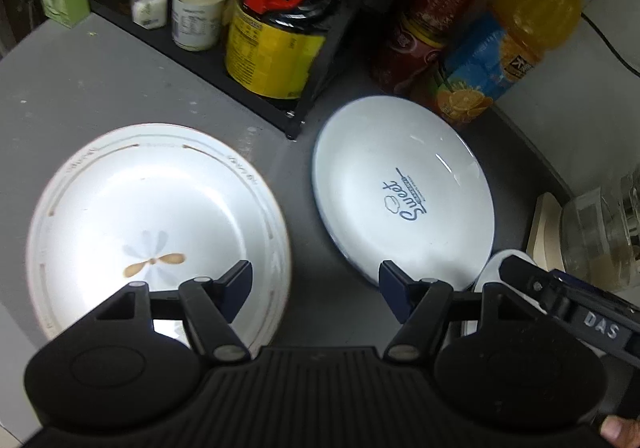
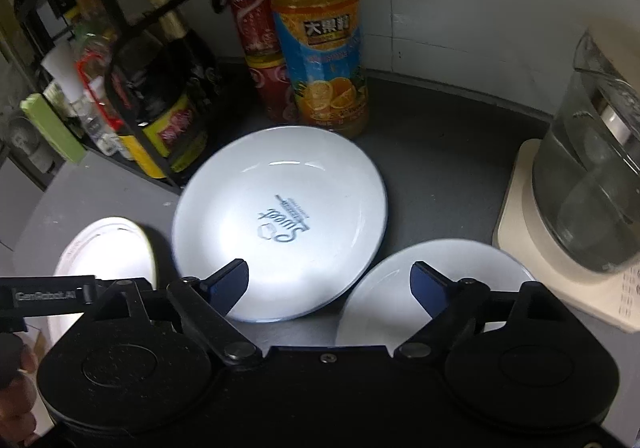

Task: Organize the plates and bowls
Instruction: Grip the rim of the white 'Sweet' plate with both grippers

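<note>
Three dishes lie on the grey counter [image 1: 100,80]. A flower-painted plate [image 1: 156,224] sits at the left; its edge shows as the flower plate [image 2: 108,252] in the right wrist view. A white plate with blue "Sweet" lettering [image 1: 404,192] lies in the middle, seen as the "Sweet" plate [image 2: 280,224]. A small plain white dish [image 2: 432,288] lies to its right, and only a sliver of this small dish [image 1: 496,272] shows in the left wrist view. My left gripper [image 1: 316,288] hovers open above the gap between the two plates. My right gripper [image 2: 330,284] hangs open between the "Sweet" plate and the small dish.
A black rack [image 1: 256,88] with jars and a soy sauce jug [image 1: 276,48] stands behind the plates. An orange juice bottle [image 2: 320,48] and red cans [image 2: 260,48] stand at the back corner. A glass kettle [image 2: 592,184] on a beige base sits at the right.
</note>
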`<control>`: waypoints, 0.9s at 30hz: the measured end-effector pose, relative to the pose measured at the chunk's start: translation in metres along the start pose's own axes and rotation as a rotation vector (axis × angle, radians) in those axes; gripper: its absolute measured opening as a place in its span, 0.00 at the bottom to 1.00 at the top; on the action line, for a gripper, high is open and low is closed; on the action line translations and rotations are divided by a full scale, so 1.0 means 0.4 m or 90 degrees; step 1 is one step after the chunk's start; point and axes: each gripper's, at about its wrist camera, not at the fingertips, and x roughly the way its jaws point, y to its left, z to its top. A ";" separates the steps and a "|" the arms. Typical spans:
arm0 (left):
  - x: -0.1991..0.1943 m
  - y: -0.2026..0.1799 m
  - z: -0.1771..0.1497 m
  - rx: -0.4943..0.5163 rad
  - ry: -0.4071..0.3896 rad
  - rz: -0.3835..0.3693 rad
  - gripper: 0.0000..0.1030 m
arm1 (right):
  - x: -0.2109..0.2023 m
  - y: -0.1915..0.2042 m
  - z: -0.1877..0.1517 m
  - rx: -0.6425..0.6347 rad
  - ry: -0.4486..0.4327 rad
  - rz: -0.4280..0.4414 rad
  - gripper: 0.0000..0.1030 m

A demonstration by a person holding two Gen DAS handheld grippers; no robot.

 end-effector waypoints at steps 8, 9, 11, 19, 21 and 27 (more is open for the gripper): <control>0.057 -0.005 0.026 -0.027 -0.014 -0.001 0.56 | 0.078 -0.017 0.028 0.005 0.028 -0.007 0.72; 0.062 -0.007 0.028 -0.027 -0.016 -0.002 0.55 | 0.086 -0.018 0.030 0.006 0.032 -0.012 0.72; 0.076 -0.015 0.033 -0.015 -0.020 0.002 0.51 | 0.107 -0.021 0.038 0.011 0.040 -0.018 0.69; 0.107 -0.021 0.072 0.008 -0.050 0.049 0.45 | 0.162 -0.039 0.060 0.020 0.045 -0.049 0.59; 0.101 -0.019 0.083 0.006 -0.057 0.042 0.40 | 0.168 -0.037 0.066 0.012 0.044 -0.054 0.58; 0.125 -0.035 0.114 0.010 -0.049 0.037 0.40 | 0.196 -0.045 0.073 0.021 0.059 -0.049 0.49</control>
